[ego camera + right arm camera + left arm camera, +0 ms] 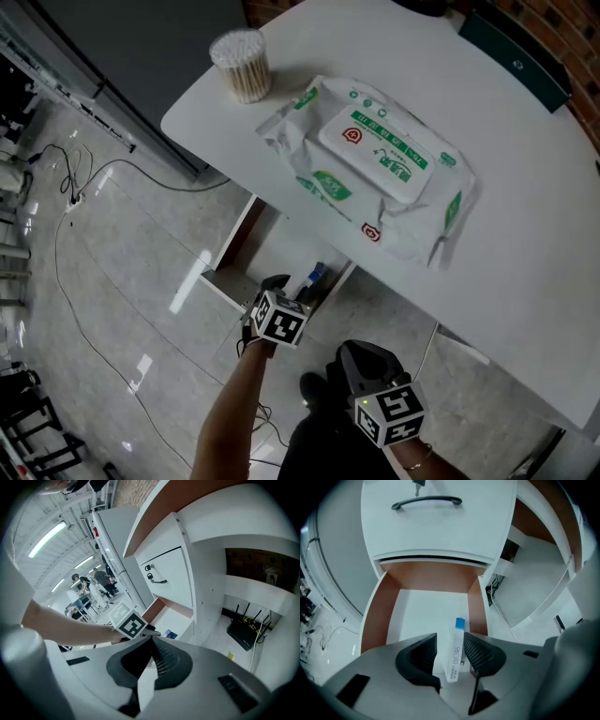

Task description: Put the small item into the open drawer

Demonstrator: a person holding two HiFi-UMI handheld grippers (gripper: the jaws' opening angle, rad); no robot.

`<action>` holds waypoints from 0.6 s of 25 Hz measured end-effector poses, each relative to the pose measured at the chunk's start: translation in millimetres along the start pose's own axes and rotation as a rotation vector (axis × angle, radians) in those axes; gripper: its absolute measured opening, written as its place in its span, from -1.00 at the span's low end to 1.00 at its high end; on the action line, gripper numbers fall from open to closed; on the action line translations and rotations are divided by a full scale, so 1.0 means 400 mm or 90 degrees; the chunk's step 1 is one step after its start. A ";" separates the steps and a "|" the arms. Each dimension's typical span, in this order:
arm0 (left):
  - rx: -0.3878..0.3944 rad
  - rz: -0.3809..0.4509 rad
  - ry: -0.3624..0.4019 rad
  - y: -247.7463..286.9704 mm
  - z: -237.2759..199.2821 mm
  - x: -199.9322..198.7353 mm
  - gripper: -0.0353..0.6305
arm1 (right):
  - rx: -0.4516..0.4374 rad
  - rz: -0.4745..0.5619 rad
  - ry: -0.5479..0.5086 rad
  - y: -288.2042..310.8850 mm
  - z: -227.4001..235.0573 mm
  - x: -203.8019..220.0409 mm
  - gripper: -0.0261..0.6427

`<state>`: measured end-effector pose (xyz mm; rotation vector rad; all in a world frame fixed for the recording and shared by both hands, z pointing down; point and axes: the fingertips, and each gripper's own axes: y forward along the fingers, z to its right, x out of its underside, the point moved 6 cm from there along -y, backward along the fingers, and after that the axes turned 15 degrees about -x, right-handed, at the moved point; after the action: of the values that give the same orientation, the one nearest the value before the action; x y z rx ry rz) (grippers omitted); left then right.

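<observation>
The small item (455, 653), a white tube with a blue cap, lies on the white floor of the open drawer (422, 606), close to its right wall. My left gripper (450, 638) hangs just above it, open, its pads on either side of the tube and clear of it. In the head view the left gripper (275, 284) is over the drawer (232, 246) under the table, with the blue cap (316, 275) showing beside it. My right gripper (353, 353) is held nearer the body, to the right. Its jaws (151, 644) are shut with nothing in them.
A closed drawer with a black handle (426, 501) sits above the open one. On the white table (525, 244) lie a pack of wet wipes (375, 159) and a jar of cotton swabs (241, 64). Cables run over the floor (84, 244). A black router (243, 634) stands under the desk.
</observation>
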<state>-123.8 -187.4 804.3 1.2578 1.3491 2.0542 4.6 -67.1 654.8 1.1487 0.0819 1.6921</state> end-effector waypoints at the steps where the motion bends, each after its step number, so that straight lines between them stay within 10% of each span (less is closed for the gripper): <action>1: 0.003 0.006 -0.004 -0.018 0.000 -0.003 -0.31 | -0.001 -0.001 -0.004 -0.004 -0.006 -0.003 -0.90; 15: -0.009 0.077 -0.075 -0.343 -0.008 -0.007 -0.47 | 0.014 0.008 -0.052 -0.093 -0.099 -0.084 -0.90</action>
<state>-145.8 -126.8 683.0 1.4626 1.2320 2.0293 2.5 -58.2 591.4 1.2357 0.0426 1.6568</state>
